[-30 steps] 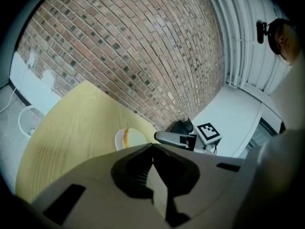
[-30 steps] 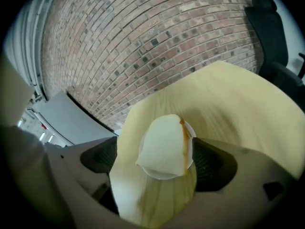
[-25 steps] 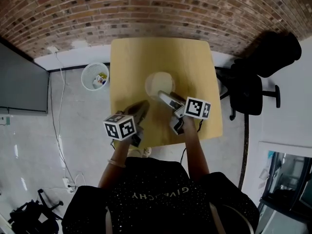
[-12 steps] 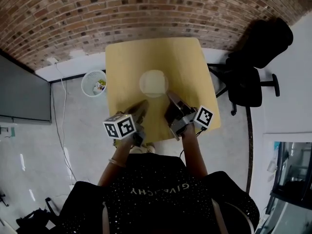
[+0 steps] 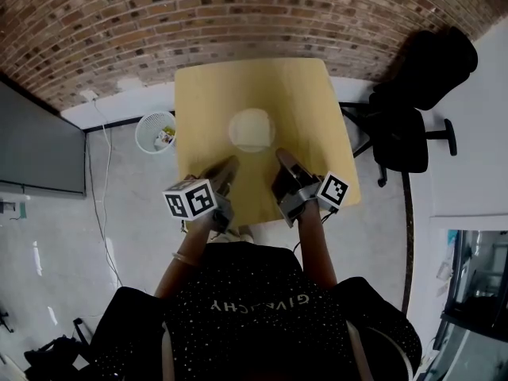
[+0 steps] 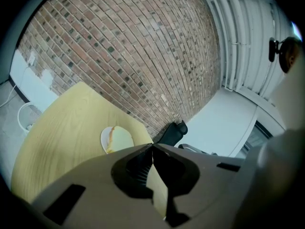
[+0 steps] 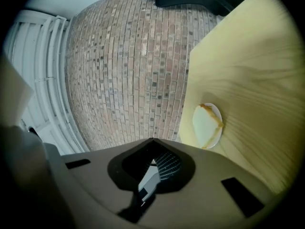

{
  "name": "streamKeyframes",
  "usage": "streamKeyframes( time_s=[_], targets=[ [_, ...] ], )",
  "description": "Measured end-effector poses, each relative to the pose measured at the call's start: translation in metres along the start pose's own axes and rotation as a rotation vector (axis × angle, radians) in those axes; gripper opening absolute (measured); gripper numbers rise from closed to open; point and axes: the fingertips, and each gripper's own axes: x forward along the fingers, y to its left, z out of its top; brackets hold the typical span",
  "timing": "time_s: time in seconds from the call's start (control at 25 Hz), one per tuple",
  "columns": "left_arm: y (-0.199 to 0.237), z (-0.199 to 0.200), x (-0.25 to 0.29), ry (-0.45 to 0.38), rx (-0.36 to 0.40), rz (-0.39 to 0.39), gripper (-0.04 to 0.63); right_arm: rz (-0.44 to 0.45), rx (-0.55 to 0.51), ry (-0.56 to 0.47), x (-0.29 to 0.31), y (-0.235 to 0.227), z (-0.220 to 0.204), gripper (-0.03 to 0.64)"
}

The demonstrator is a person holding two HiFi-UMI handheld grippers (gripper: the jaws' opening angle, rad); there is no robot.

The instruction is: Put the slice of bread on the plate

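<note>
Bread slice [image 5: 252, 132] lies flat on the plate [image 5: 233, 125] at the middle of the worktop [image 5: 302, 94], so placement looks complete and the step in hand is clearing away.

Head view: the left gripper [image 5: 230, 163] and right gripper [image 5: 281, 155] sit over the near part of the worktop, either side of the plate and apart from it. Draw both back toward the body. Do not sweep across the plate.

Left gripper view: the fingers [image 6: 143, 163] are pressed together at the tips with nothing between them. The plate and slice lie ahead, well apart. Keep the tips raised off the worktop.

Right gripper view: the fingers [image 7: 164, 163] are likewise pressed together and empty. The slice sits inside the plate rim, its crust edge near one side. Confirm no overhang before finishing.
</note>
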Motion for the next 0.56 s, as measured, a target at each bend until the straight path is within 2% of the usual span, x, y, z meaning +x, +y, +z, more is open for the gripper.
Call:
streamKeyframes(
  time_s=[0.56],
  targets=[
    [0.004,-0.005,-0.01,-0.01,-0.032,-0.01,0.011,-0.061,-0.005,-0.007,-0.007,-0.016,-0.005,0.014]
  ],
)
